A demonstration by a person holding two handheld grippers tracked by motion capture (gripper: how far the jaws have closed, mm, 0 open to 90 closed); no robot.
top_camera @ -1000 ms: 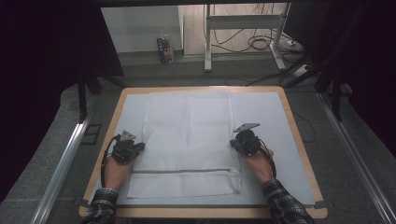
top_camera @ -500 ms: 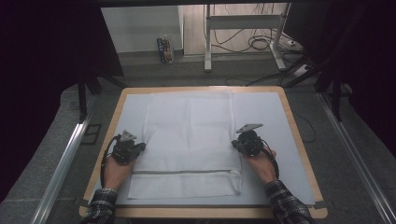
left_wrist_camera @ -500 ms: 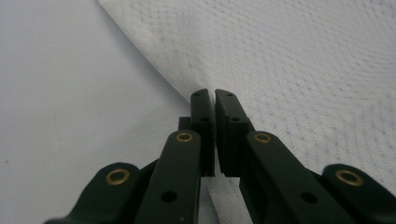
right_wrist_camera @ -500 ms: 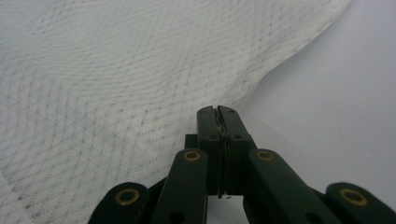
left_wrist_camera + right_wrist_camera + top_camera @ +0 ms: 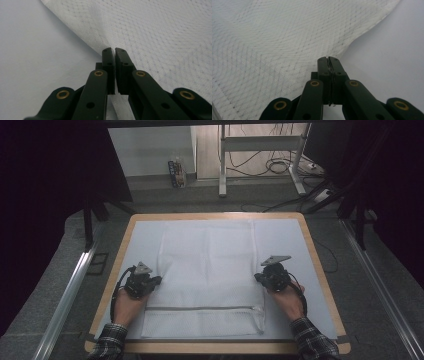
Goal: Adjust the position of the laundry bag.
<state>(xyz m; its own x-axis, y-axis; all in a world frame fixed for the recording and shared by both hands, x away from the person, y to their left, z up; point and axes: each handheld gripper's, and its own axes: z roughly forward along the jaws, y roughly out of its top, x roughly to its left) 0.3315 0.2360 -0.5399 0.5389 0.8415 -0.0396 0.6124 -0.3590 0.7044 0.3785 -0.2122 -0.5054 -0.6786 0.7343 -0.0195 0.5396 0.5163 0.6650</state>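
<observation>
The left claw [image 5: 114,53] is seen with its jaws pressed almost together on the left side edge of a white mesh laundry bag [image 5: 210,270]; in the left gripper view the fabric edge passes down between the jaws, so the edge appears pinched. The right claw [image 5: 328,60] is closed tight on the bag's right side edge, and a thin line of fabric is seen in the seam between its jaws. In the high view the left claw [image 5: 154,281] and the right claw [image 5: 260,277] are placed at opposite edges of the bag, both a little beyond its zipper [image 5: 202,308], which runs across the bag near the person's end.

The bag is spread flat on a pale mat [image 5: 295,240] covering the wood-rimmed tabletop [image 5: 215,215], roughly at its middle. Both side edges are judged to be gripped already; a fold or lift of the bag is not yet made and is taken as what remains.

No brand, label or readable writing can be made out on the bag or the mat.
</observation>
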